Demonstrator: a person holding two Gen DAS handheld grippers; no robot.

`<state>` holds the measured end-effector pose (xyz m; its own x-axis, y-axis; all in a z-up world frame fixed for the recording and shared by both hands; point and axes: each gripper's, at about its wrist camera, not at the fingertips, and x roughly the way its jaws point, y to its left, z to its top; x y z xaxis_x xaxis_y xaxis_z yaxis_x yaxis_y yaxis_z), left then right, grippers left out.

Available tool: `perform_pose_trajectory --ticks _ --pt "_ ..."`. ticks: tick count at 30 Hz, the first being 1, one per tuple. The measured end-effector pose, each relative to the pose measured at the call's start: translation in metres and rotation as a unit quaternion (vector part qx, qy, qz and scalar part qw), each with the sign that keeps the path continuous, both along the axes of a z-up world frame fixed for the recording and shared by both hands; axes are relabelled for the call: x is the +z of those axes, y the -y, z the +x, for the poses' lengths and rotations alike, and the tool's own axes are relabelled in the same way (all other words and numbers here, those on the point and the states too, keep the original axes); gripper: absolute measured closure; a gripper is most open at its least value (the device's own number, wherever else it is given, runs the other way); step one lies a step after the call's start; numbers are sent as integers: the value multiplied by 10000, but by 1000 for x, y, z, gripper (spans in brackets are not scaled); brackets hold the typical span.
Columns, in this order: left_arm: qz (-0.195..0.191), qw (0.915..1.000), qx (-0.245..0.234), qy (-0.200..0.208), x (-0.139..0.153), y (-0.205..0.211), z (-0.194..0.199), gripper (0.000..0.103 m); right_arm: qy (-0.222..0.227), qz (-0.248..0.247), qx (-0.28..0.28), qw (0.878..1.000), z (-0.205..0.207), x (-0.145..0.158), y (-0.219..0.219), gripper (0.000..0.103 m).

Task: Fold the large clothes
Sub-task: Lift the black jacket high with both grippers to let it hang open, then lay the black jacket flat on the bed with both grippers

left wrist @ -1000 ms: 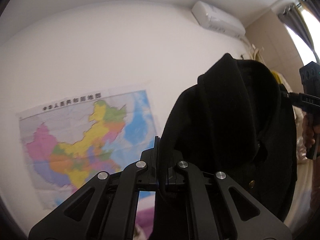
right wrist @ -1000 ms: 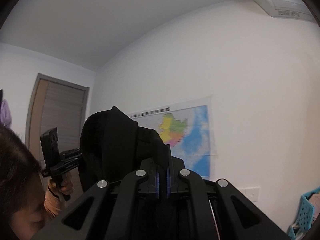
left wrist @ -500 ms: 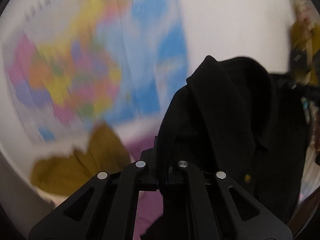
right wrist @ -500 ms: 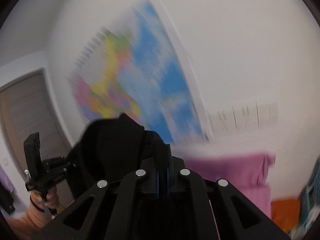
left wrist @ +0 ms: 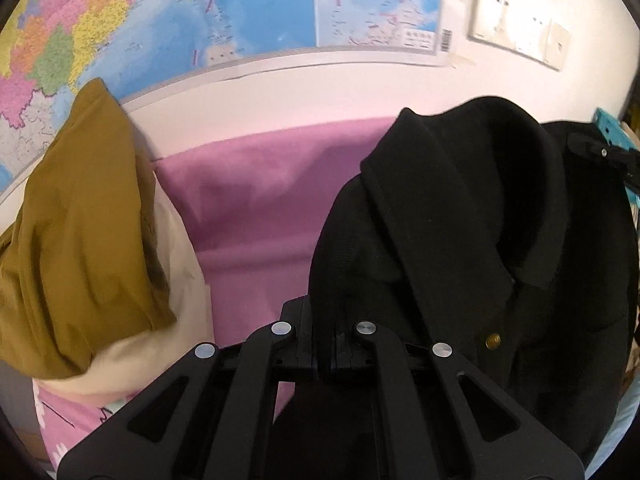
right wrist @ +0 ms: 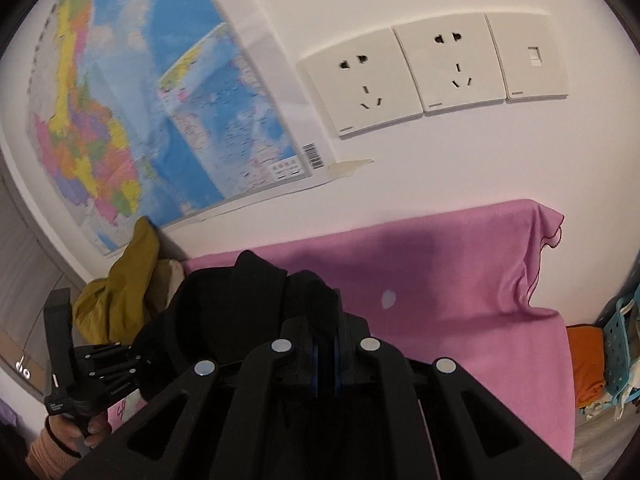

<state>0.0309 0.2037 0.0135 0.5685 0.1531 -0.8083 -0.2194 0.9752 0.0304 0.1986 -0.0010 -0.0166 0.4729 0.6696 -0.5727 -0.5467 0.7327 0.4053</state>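
Above the pink cloth (right wrist: pixel 460 280), both grippers' fingers clamp a black collared coat (left wrist: pixel 460 240), brass-buttoned.

Home room: wall map (right wrist: pixel 152 108), sockets (right wrist: pixel 424 76), pink-covered bed (right wrist: pixel 460 280), clothes heap (left wrist: pixel 80 240).

The wall map (left wrist: pixel 248 8) bears print and a barcode (right wrist: pixel 313 156), all too blurred and small to read.

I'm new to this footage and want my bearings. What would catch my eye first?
The black coat fills the foreground, pinched shut in both the left gripper and the right gripper above a pink cloth. Behind it, a bright coloured map hangs on the white wall, and a mustard garment is heaped at the left.
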Motion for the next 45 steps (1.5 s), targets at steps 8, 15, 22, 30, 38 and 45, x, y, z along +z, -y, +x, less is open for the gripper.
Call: perform_pose_trajectory --ticks 8,15,22,30,38,45 --pt "-124 9985 290 -437 -50 -26 42 96 -470 -293 -201 9983 47 -48 -23 98" --pt "-120 9964 455 -699 -80 -46 41 50 -1228 -795 -452 9882 63 -99 -20 38" --pt "-528 9982 -296 26 -37 -49 -8 21 -1087 -526 -99 9926 17 -72 48 30" --pt "-874 9861 -1394 -247 -53 -14 -70 18 -1266 -793 226 9885 -122 -99 139 24" --pt "-867 9808 -1670 -505 -77 12 -91 21 -1396 -958 247 9853 -189 -129 148 94" --pt "-1151 9827 -1329 -581 -81 -9 -97 90 -609 -674 -458 9948 -191 -59 183 98"
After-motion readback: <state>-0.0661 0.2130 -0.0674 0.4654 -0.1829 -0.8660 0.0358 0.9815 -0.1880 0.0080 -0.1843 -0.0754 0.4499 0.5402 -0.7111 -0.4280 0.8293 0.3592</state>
